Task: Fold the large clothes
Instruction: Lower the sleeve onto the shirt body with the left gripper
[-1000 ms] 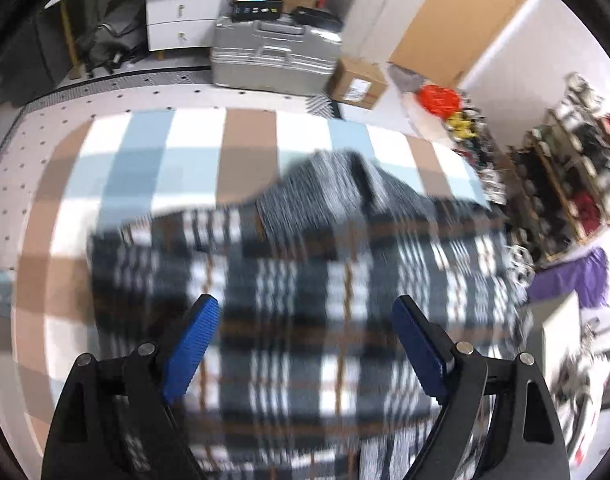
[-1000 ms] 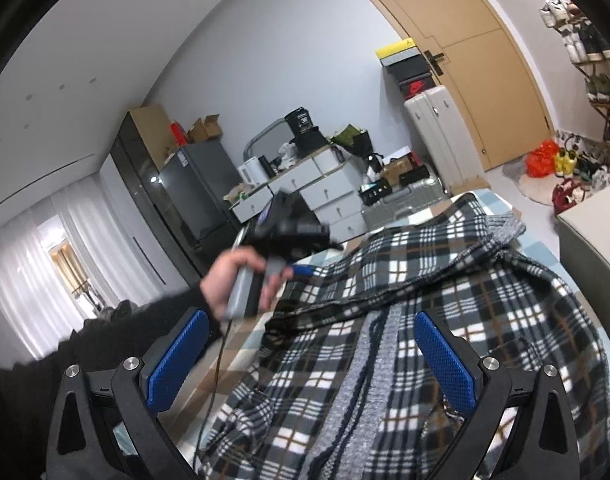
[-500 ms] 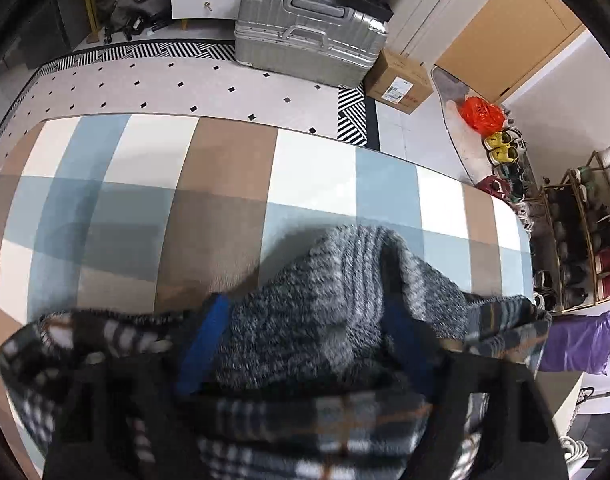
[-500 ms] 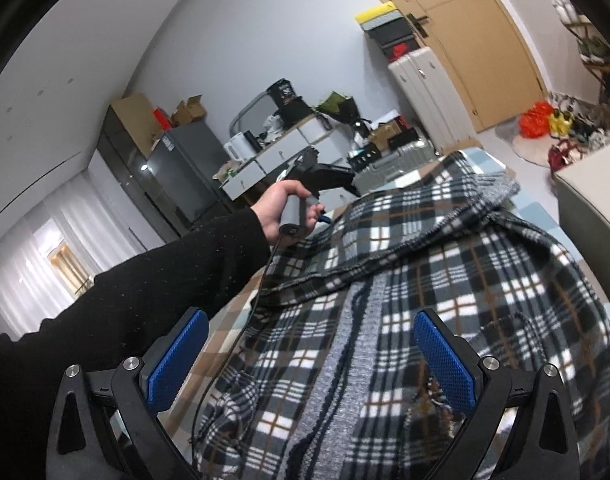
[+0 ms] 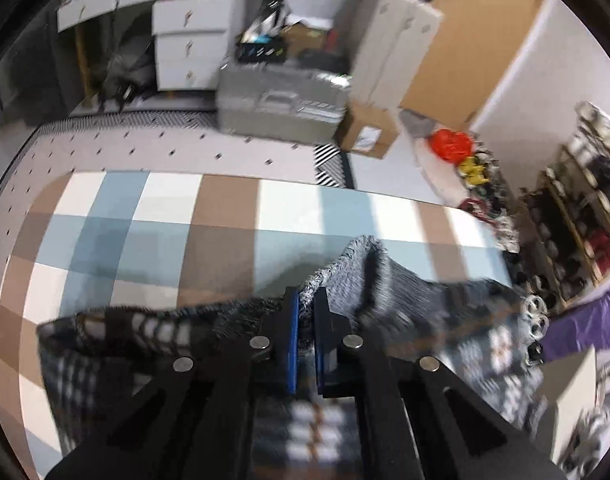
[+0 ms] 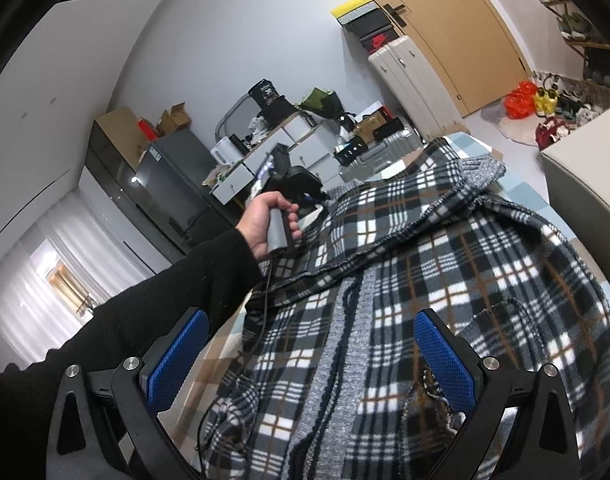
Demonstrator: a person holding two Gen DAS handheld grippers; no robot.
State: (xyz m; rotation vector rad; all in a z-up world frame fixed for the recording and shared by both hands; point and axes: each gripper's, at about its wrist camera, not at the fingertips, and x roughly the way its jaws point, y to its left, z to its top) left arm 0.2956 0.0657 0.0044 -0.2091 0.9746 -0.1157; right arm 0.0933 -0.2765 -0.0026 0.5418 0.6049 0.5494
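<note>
1. Left gripper (image 5: 305, 304): jaws have just clamped together, pinching the grey knit collar (image 5: 361, 276) of the plaid jacket (image 6: 445, 264).
2. The jacket lies spread over the checked blanket (image 5: 153, 220).
3. Right gripper (image 6: 309, 344): jaws wide apart, empty, above the jacket's front.

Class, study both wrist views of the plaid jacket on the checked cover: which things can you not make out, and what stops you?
- Plaid jacket, left wrist view: motion blur smears its pattern.
- Its lower hem, right wrist view: cut off by the frame's bottom edge.
- Grey knit collar where the left gripper pinches it: blue fingers hide the held fold.
- Left gripper, right wrist view: too small; the hand covers its handle.
- Right gripper: fingers apart, nothing gripped.
</note>
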